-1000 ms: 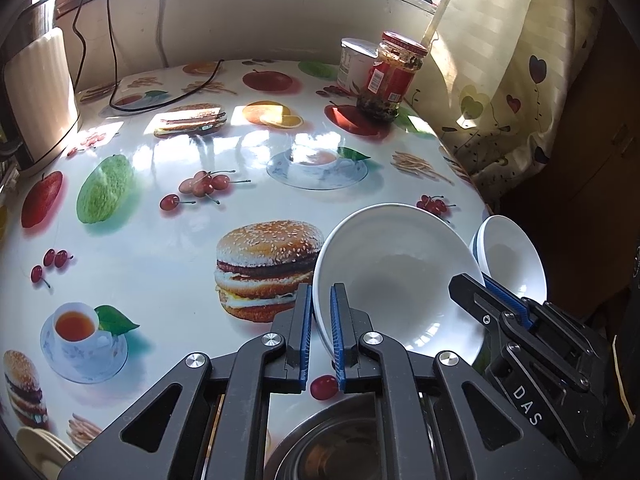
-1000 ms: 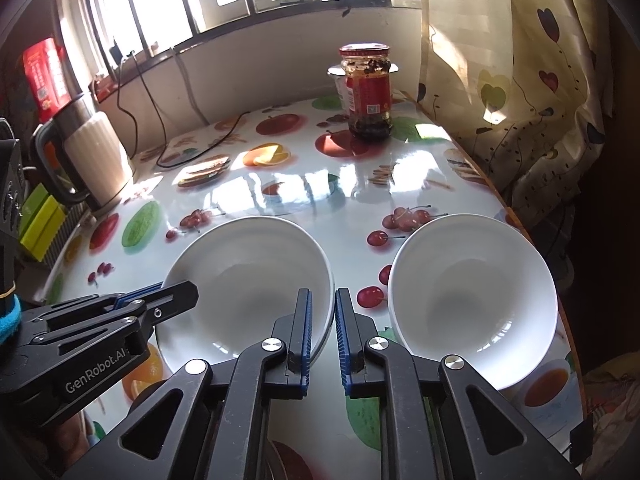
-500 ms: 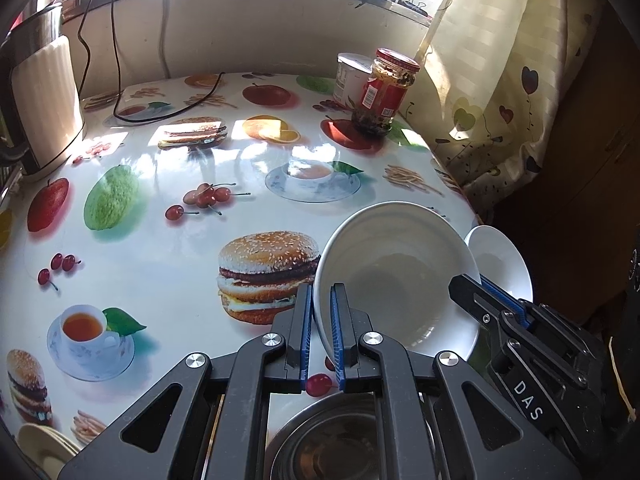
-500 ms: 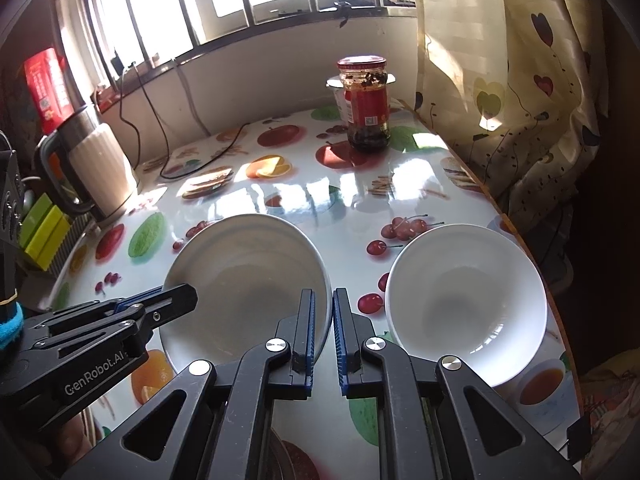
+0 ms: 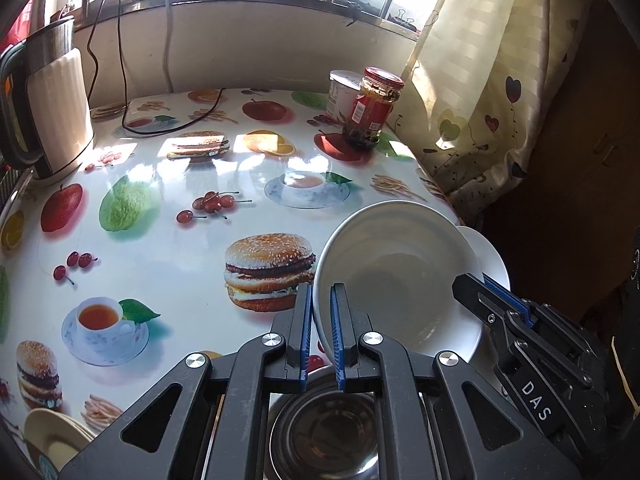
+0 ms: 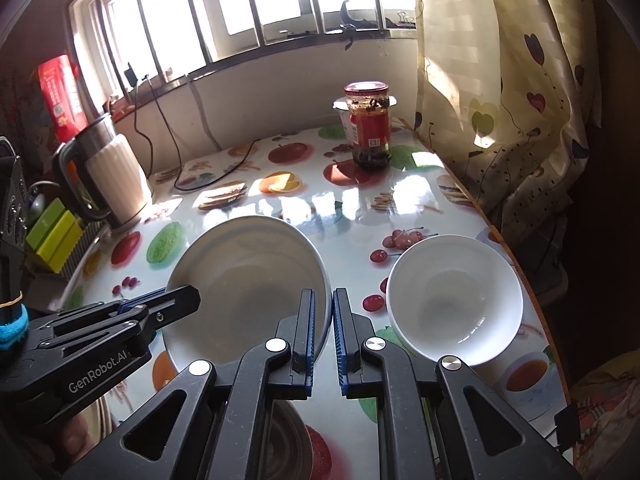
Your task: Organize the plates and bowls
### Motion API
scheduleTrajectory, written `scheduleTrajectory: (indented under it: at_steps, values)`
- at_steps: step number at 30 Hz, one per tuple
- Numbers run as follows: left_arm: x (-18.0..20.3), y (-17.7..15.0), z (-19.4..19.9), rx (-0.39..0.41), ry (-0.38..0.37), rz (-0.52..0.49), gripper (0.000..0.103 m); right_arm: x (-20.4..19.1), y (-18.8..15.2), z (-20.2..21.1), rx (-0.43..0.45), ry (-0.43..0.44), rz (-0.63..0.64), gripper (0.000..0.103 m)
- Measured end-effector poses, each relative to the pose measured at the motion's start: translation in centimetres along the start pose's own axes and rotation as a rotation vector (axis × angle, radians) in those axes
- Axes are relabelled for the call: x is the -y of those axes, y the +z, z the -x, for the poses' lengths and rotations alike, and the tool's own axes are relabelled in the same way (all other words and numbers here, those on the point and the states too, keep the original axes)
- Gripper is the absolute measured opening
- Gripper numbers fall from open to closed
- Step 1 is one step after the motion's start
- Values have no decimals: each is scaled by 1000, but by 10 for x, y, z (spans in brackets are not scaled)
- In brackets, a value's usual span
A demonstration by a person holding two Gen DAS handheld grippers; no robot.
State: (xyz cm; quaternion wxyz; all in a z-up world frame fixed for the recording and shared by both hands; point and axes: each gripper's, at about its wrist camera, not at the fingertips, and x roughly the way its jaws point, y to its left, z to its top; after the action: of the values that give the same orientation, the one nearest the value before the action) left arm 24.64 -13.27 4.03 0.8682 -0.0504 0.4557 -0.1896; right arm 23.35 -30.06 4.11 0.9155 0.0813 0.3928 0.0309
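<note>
Landmark: red-lidded jar [image 6: 369, 130], standing at the far end of the desk [image 5: 160, 256].
Pale tub [image 5: 341, 94]: just behind the jar, touching or nearly so.
Kettle [image 5: 48, 108]: far left of the jar.
Black cable [image 5: 168, 130]: between kettle and jar.
Heart-print curtain [image 6: 520, 92]: right of the jar.
Barred window [image 6: 248, 8]: above and behind the jar.

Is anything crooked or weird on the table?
Yes: the big white bowl is tipped up, not sitting flat. The left gripper and the right gripper each pinch its rim on opposite sides. The small white bowl beside it sits level.
</note>
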Motion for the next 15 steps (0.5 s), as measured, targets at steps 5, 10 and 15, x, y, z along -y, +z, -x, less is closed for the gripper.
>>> scheduleTrajectory:
  at_steps: [5, 10, 15]
  values:
    - [-1, -6, 11, 10, -8, 2, 10, -6, -5, 12, 10, 1, 3, 10]
    - [0, -13, 20, 18, -9, -1, 10, -11, -10, 24, 23, 1, 0, 10]
    - [-4, -22, 27, 14, -8, 6, 10, -15, -17, 32, 27, 0, 2, 10]
